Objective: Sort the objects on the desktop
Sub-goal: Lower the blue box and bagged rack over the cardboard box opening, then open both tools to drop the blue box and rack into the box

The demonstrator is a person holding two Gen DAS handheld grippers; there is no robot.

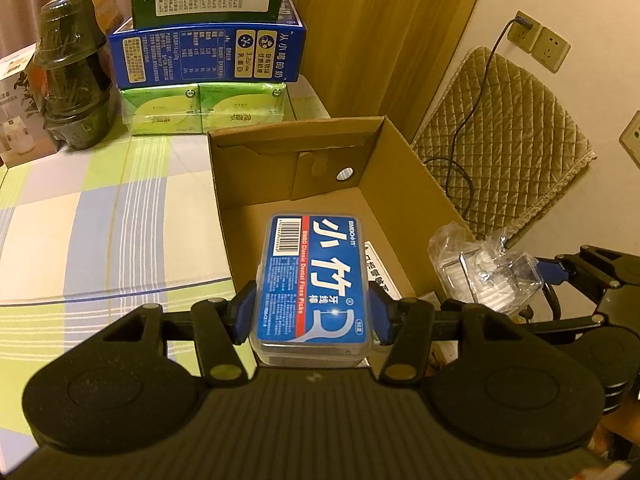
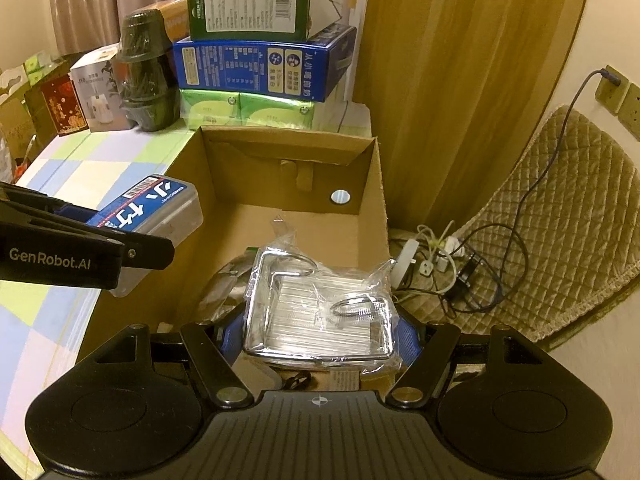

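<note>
Grippers angled steeply down over the open cardboard box [image 1: 404, 168] at the table's right edge: left gripper [image 1: 310, 312] clamped a floss-pick case [image 1: 316, 276], right gripper [image 2: 320, 332] clamped a plastic-wrapped chrome rack [image 2: 320, 312].

**A room in somebody's home**

I see a home, not a shop or a lab. The table [image 1: 100, 216] wears a soft checked cloth in green, blue and white. Curtains [image 2: 92, 4] hang at the back. Milk boxes [image 1: 208, 50] and tissue packs [image 1: 204, 108] are piled by the wall. A quilted cushion [image 2: 568, 208] sits near wall sockets [image 1: 538, 42] and tangled charger cables [image 2: 452, 264].
</note>
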